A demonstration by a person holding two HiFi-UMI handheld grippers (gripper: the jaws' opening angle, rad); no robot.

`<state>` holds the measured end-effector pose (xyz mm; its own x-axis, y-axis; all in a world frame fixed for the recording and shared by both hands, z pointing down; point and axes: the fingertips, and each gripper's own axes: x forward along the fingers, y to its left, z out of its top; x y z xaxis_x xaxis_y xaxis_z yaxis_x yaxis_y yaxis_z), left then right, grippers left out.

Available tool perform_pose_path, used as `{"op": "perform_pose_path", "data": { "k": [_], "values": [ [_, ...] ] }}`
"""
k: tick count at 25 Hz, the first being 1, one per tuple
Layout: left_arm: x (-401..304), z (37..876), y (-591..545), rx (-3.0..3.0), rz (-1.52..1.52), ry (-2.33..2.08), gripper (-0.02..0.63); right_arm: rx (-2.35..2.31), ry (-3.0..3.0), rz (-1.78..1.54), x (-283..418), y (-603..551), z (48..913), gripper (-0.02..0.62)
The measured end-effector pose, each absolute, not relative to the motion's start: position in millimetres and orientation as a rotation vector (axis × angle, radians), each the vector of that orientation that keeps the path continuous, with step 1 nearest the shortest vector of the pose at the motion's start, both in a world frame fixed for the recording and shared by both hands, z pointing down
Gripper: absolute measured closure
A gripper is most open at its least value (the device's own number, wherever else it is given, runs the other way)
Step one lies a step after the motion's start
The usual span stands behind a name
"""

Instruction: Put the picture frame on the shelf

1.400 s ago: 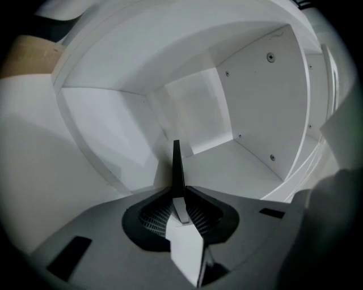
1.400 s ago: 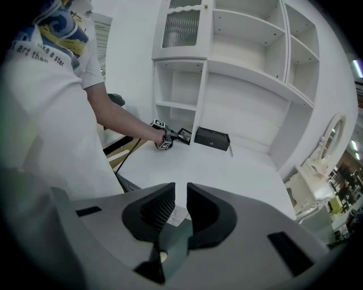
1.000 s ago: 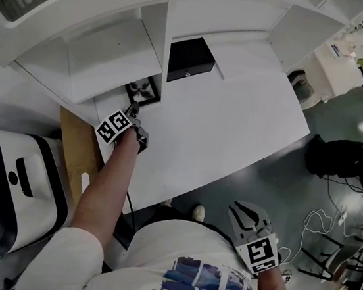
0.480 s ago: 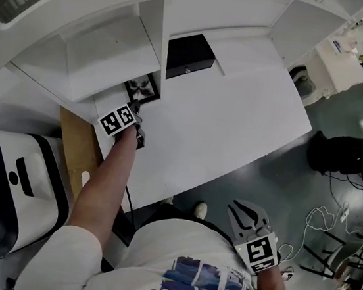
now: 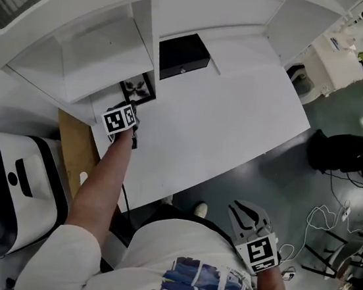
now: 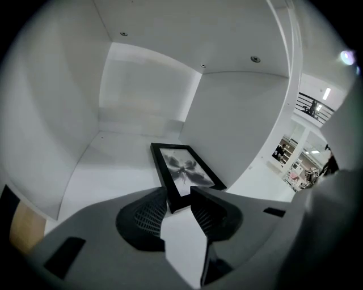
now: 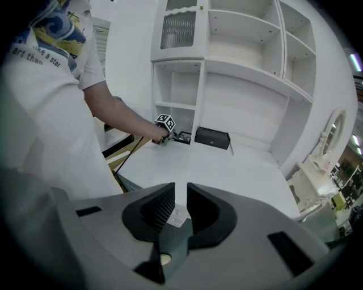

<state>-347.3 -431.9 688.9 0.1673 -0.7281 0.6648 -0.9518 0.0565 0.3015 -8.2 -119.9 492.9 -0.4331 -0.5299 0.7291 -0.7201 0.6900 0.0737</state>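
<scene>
The black picture frame (image 6: 184, 173) with a dark winged print lies flat on the floor of the low white shelf compartment (image 6: 113, 153), beside its right wall. From above, the picture frame (image 5: 138, 89) shows just under the shelf's overhang. My left gripper (image 6: 180, 195) is at the frame's near end, its jaws opening, with the frame's end between the tips and no pad pressing on it. The same left gripper (image 5: 133, 108) shows at the compartment mouth. Down by the person's right hip, my right gripper (image 5: 247, 213) hangs with nothing in it, its jaws (image 7: 181, 190) slightly apart.
A black box (image 5: 183, 56) sits on the white desk (image 5: 225, 114) against the shelf unit, right of the frame. A white and black appliance (image 5: 4, 184) and a wooden board (image 5: 75, 147) stand left of the desk. Cables and dark bags lie on the floor at right.
My left gripper has stayed at the frame's near end under the shelf, shifting slightly toward it. The frame rests in the compartment. My right gripper has not moved.
</scene>
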Motion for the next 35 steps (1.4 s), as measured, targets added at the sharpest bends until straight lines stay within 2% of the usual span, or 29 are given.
{"op": "perform_pose_path", "data": {
  "k": [11,23,35],
  "values": [
    [-346,662,-405,1.749,0.41,-1.675,0.469,0.923,-2.198,0.282,14,-123,493,0.514],
    [-309,616,-328,1.758,0.417,-1.726,0.471,0.791,-2.327,0.202,52,-125,487,0.526],
    [-249,570,-223,1.811,0.394,-1.732,0.561,0.658,-2.435,0.196,77,-118,491,0.543]
  ]
}}
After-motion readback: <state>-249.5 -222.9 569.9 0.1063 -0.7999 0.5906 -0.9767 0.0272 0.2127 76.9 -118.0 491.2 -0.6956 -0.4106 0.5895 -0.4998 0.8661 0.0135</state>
